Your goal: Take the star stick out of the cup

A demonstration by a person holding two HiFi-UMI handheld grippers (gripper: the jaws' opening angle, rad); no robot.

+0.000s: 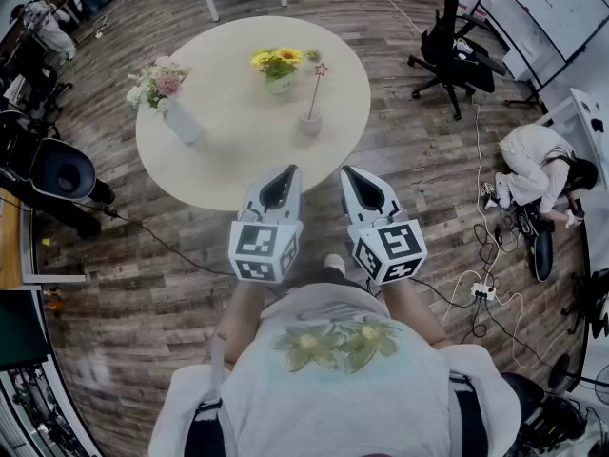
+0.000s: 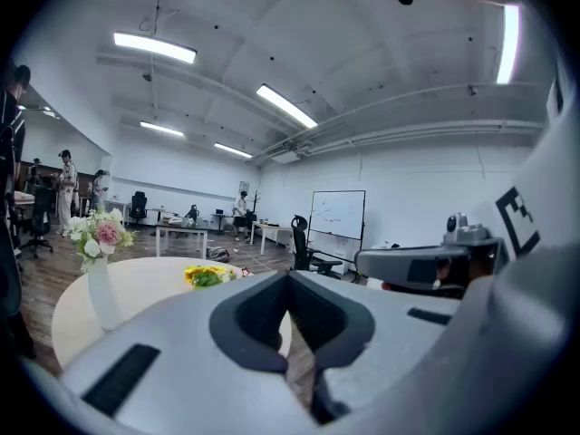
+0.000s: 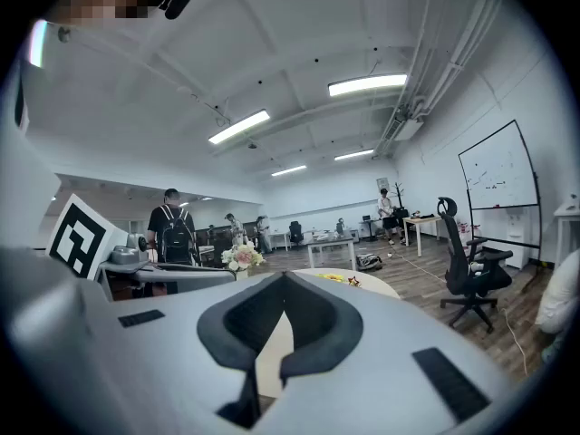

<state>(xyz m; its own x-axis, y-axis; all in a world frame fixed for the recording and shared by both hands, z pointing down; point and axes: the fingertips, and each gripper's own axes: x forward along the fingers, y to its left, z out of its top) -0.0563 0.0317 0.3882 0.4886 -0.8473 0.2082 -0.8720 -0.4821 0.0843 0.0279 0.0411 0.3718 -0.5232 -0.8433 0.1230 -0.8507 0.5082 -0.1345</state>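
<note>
Two grippers are held low by the near edge of the round table (image 1: 238, 155), and nothing is gripped yet. The left gripper (image 1: 285, 173) is seen with its jaws pressed together on nothing. Same story for the right gripper (image 1: 351, 173): the tips are met, with no gap and nothing between them. The star stick (image 1: 316, 91) is found standing in the small cup (image 1: 310, 123) on the far right part of the table. It's leaned a bit, star on top, and kept well apart from both grippers.

What could go wrong, imo:
- The jaws need to be opened before the reach. Otherwise the stick just gets shoved, and the cup probably gets knocked over, since it looks small and light.
- The stick is thin, so it could easily be missed, or pinched off-centre and lost from the pads.
- If it's pulled sideways instead of straight up, the cup could be dragged or tipped along with it.
- The yellow flower pot (image 1: 278, 72) is sat near the cup, so it could be bumped on a sloppy approach.
</note>
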